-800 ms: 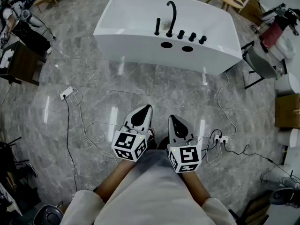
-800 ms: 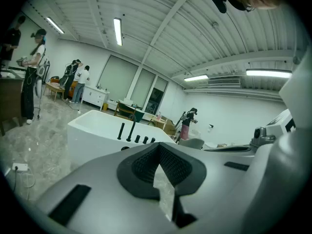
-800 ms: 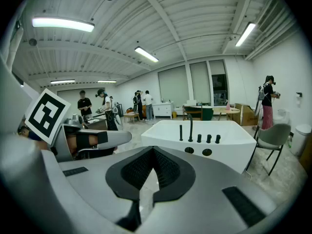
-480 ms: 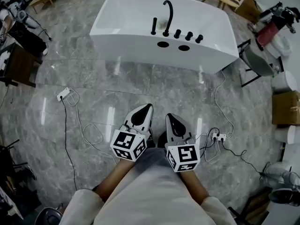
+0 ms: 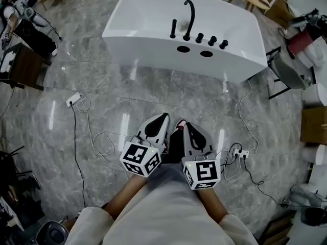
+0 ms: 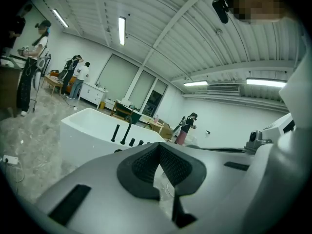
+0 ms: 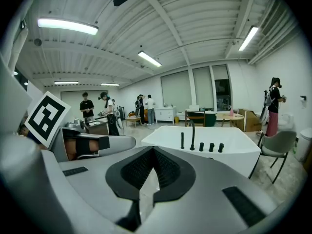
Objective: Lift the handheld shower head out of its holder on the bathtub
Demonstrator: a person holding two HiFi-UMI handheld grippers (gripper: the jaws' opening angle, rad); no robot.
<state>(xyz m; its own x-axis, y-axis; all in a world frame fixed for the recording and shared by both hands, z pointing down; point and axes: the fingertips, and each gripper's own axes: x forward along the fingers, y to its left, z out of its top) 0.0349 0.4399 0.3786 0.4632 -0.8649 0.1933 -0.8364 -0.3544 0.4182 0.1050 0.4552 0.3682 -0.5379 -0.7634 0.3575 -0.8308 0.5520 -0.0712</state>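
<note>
The white bathtub (image 5: 153,32) stands far ahead on the grey marble floor. On its near rim the black handheld shower head (image 5: 173,28) stands upright in its holder, left of the curved black spout (image 5: 190,17) and three black knobs (image 5: 211,40). My left gripper (image 5: 162,117) and right gripper (image 5: 186,126) are held side by side close to my body, well short of the tub. Both are shut with nothing between the jaws. The shower head (image 6: 115,132) shows small in the left gripper view. In the right gripper view the shower head (image 7: 182,140) is just as distant.
A power strip (image 5: 74,100) with white cable lies on the floor at left, another power strip (image 5: 240,152) with cables at right. A grey chair (image 5: 283,70) stands by the tub's right end. Desks and clutter line the left edge (image 5: 23,60). Several people (image 7: 108,112) stand far back.
The head view has swayed slightly, so the tub shifts a little in the frame. Both grippers stay shut in front of my body. A shoe tip now shows between them.
</note>
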